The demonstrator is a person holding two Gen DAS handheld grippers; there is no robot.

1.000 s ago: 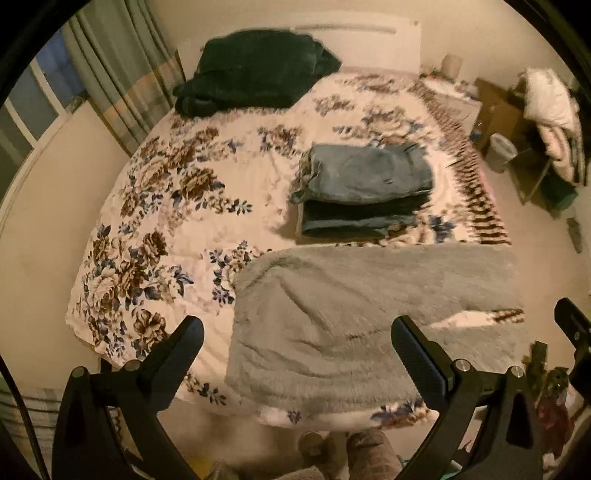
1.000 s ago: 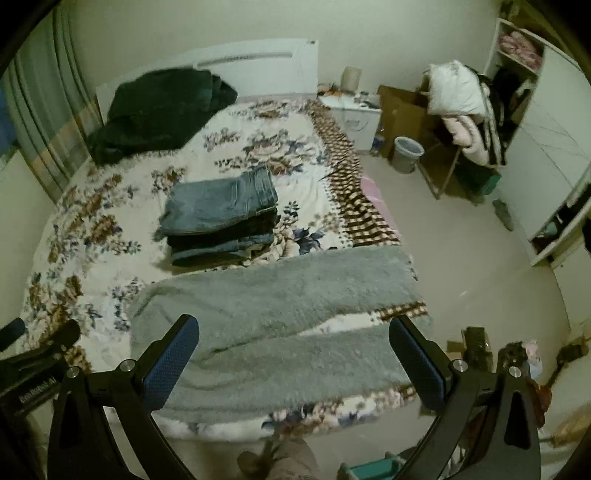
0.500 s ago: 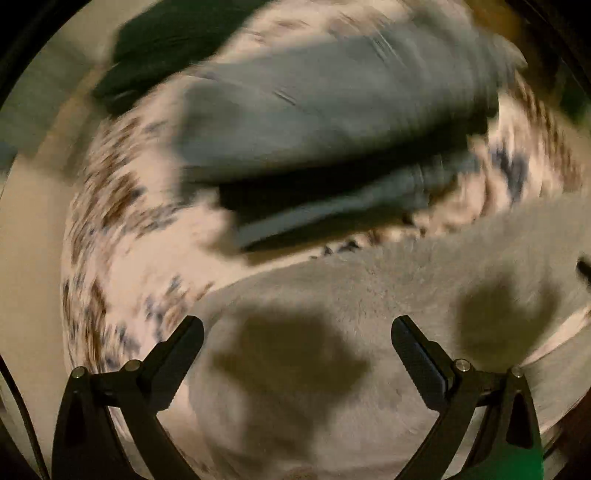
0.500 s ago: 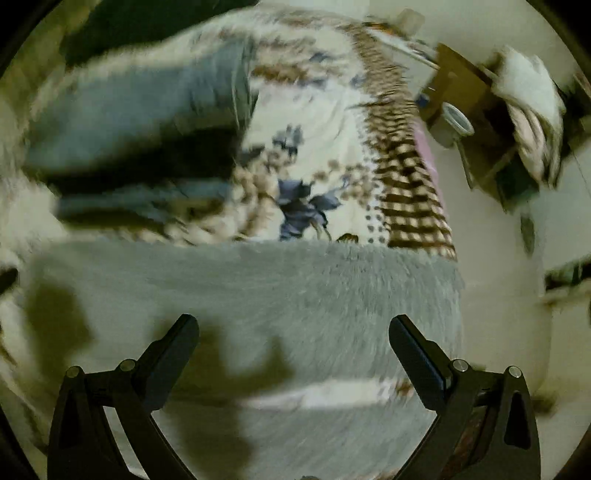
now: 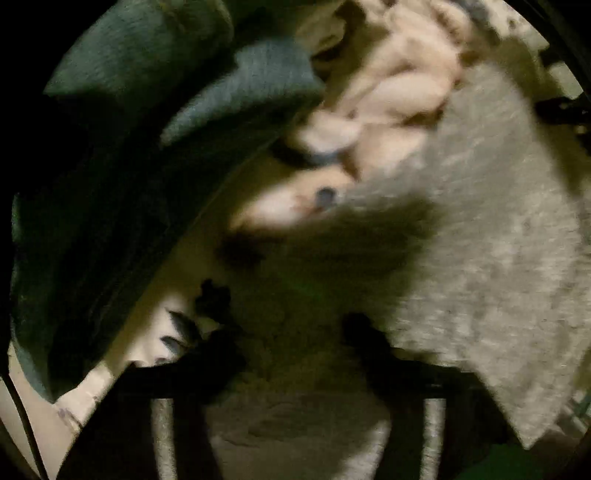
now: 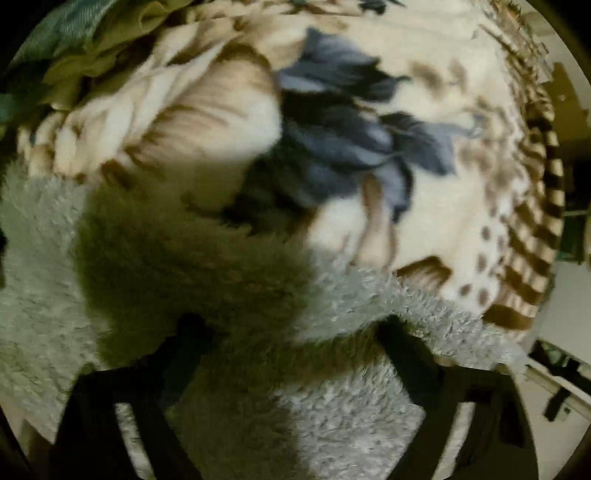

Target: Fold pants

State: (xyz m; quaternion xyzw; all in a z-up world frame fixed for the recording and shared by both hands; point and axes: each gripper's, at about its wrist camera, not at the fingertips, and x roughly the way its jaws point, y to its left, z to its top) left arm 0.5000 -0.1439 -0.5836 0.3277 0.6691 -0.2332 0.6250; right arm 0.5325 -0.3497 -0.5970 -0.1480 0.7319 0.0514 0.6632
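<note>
Through the left wrist camera I see no container, only cloth. My left hand-held gripper [image 5: 291, 328] sits low over the grey fluffy fleece pants [image 5: 480, 258], which fill the right and lower part of this view and run under and between the two dark fingers [image 5: 373, 343]. The fingers stand apart with fleece showing in the gap, so the jaws are open and hold nothing. To the left and far side lies a stack of folded blue denim jeans [image 5: 155, 110], dark in shadow, its near edge just beside the left finger. Between the jeans and the fleece a strip of the cream floral bed blanket [image 5: 388, 92] shows. At the far right edge a dark bit of the other tool is in view. The picture is smeared, so fine edges are hard to read.

Through the right wrist camera, again no container. My right hand-held gripper [image 6: 288, 332] hovers at the pants' [image 6: 351, 424] far edge, the fleece lying across the near half of the view and under both fingers [image 6: 402, 354]. These jaws are also spread wide, with nothing clamped. Beyond the edge the blanket [image 6: 461, 129] spreads out, a blue-grey printed flower right ahead and a brown striped border at the far right. The jeans [image 6: 55, 33] peek in at the far left corner.
</note>
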